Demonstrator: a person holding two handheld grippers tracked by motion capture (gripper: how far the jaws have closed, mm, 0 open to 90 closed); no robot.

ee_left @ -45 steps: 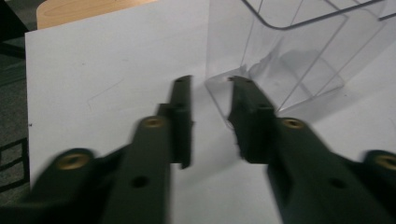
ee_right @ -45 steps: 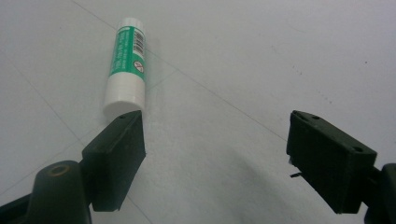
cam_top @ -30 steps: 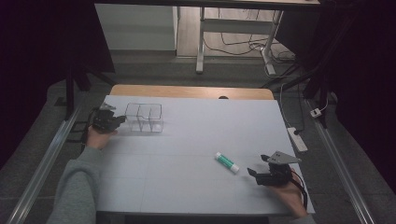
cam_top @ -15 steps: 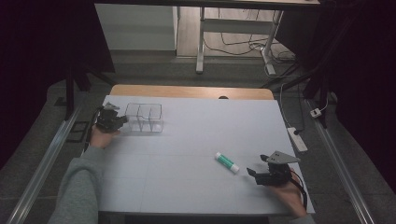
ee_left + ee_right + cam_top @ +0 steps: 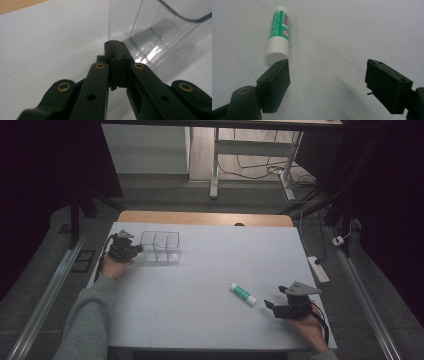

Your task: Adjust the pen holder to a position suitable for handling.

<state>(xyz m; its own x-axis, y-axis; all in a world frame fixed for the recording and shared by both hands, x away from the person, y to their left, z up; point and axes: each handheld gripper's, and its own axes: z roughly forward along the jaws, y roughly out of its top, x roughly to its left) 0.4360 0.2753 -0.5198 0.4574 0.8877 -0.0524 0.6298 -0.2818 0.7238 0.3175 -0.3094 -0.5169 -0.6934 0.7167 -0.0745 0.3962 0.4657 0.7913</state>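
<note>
Clearly we are at the pick-up: our right gripper, jaws wide, sits near the green-and-white glue stick lying mid-table, while our left gripper, pinched together, steadies the clear plastic divided box. Next: straddle the stick, squeeze.

This looks like a lab or recording room set up for data capture, not a home. The counter is a plain white sheet marked with a faint grid, laid over a wooden top whose bare strip shows along the far edge. Metal rails run along both side edges of the counter. Beyond the far edge stands a bare metal desk frame with loose cables on a grey floor. A white power strip lies by the right edge. Dark curtains or panels close in both sides.
</note>
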